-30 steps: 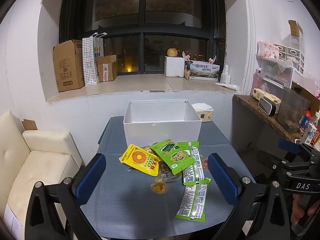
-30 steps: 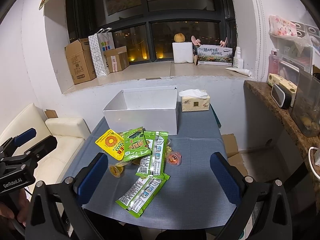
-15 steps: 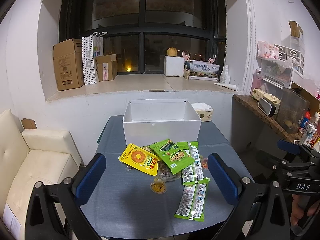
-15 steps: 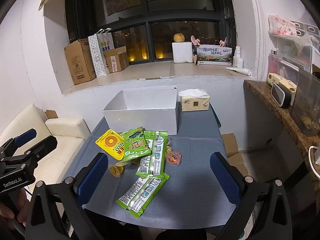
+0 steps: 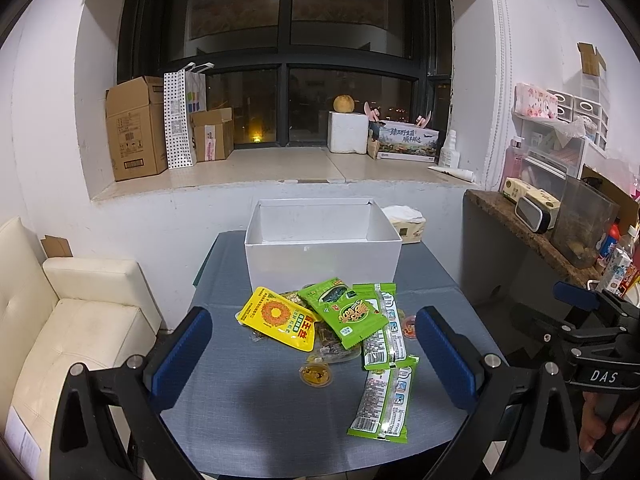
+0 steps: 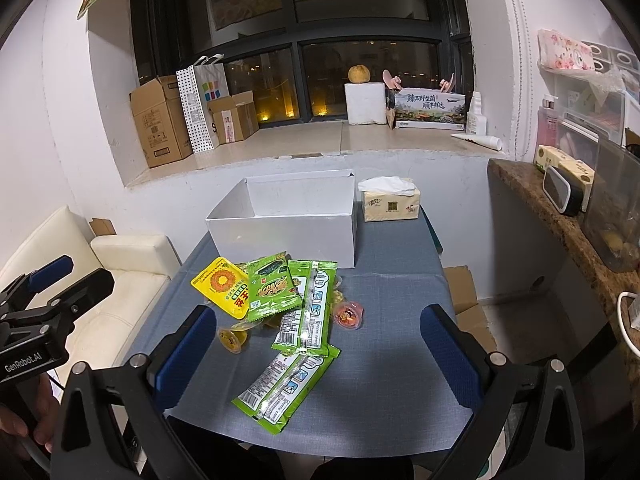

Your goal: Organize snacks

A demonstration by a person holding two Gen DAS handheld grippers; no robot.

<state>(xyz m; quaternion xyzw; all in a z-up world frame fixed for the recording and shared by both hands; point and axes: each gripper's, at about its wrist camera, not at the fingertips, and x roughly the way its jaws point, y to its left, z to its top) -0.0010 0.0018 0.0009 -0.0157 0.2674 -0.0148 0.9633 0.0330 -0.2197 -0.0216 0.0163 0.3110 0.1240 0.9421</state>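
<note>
Nothing packed yet: your white box (image 5: pixel 322 264) is empty, snack packets (image 5: pixel 344 312) piled on the counter (image 5: pixel 248 400); both hand-held grippers (image 5: pixel 314 354) (image 6: pixel 318 354) spread apart, holding nothing.

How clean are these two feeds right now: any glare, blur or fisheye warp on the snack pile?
Left wrist view: the snack pile is sharp, the white box evenly lit, and the walls bow at the edges. Right wrist view: equally sharp, faint sheen on the long green packets, dark corner vignette, and the window is black with small city lights.
</note>
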